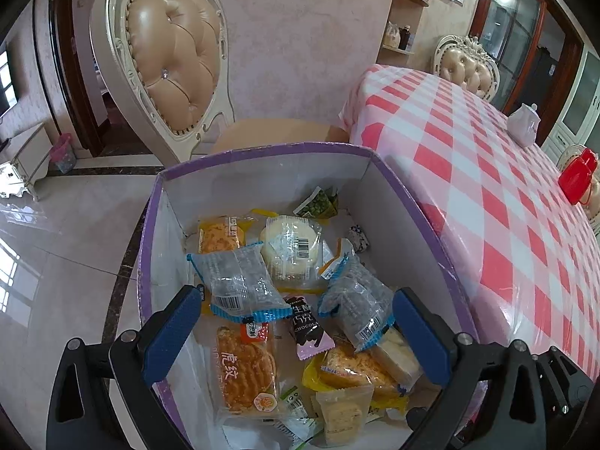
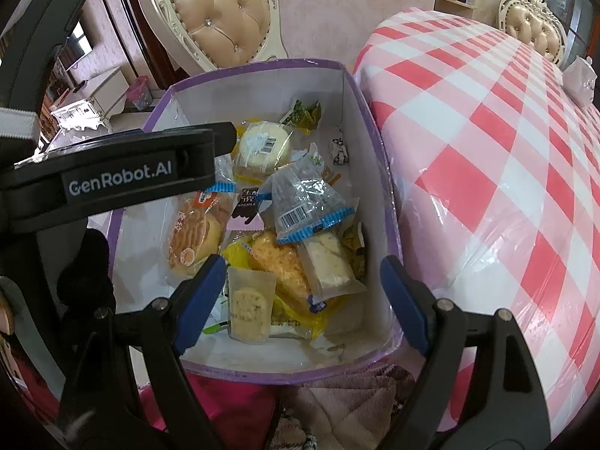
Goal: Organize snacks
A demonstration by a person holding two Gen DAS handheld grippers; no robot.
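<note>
A purple-rimmed cardboard box (image 1: 262, 150) (image 2: 390, 202) holds several wrapped snacks: a round white cake (image 1: 292, 247) (image 2: 264, 146), blue-edged clear packets (image 1: 240, 281) (image 2: 303, 206), an orange tiger-pattern bread (image 1: 243, 371) (image 2: 195, 236), a chocolate bar (image 1: 307, 326), a yellow-wrapped cake (image 2: 277, 262) and a small cracker pack (image 2: 249, 305). My left gripper (image 1: 296, 333) is open and empty above the box's near half; its body shows in the right wrist view (image 2: 123, 172). My right gripper (image 2: 303, 300) is open and empty above the box's near end.
The box sits beside a table under a red-and-white checked cloth (image 1: 487, 172) (image 2: 487, 131), which carries a white teapot (image 1: 523, 123) and a red-lidded jar (image 1: 577, 176). A cream tufted chair (image 1: 172, 60) (image 2: 221, 11) stands behind the box. Pink cloth (image 2: 232, 401) lies below.
</note>
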